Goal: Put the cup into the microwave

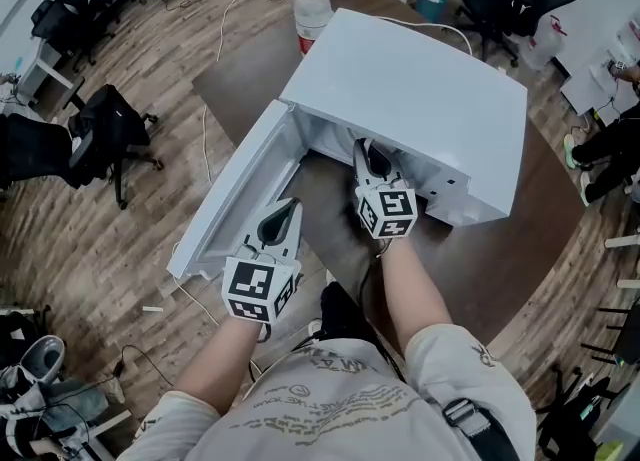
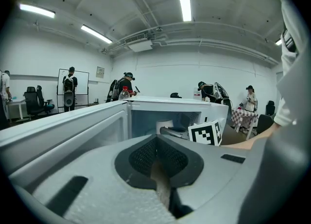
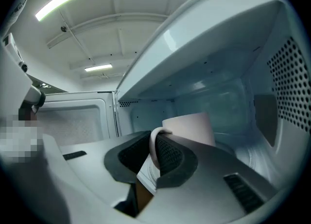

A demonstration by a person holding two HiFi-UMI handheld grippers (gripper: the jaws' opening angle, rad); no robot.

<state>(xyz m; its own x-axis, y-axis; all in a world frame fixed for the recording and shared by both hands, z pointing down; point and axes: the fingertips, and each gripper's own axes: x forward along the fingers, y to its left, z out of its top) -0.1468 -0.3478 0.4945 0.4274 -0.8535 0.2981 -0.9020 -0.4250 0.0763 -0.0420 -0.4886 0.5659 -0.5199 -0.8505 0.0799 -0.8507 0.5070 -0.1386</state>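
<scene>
Your right gripper [image 3: 154, 156] clamps white mug [image 3: 192, 128] by handle, inside open microwave [image 1: 420, 89]. Your left gripper [image 2: 158, 159] jaws together, nothing between, beside door [image 1: 232, 201]. Microwave sits on dark brown table [image 1: 500, 259]; wood-plank floor [image 1: 90, 239], office chairs [image 1: 110, 129], red-capped bottle [image 1: 311, 9] behind.

Surface notes: microwave [image 1: 420, 89] smooth, faintly glossy white; cup [image 3: 192, 128] smooth matt white; floor [image 1: 90, 249] wood-grain planks; table [image 1: 500, 259] dark, matt.

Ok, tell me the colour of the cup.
White, handle included. The right gripper view shows the cup best.
</scene>
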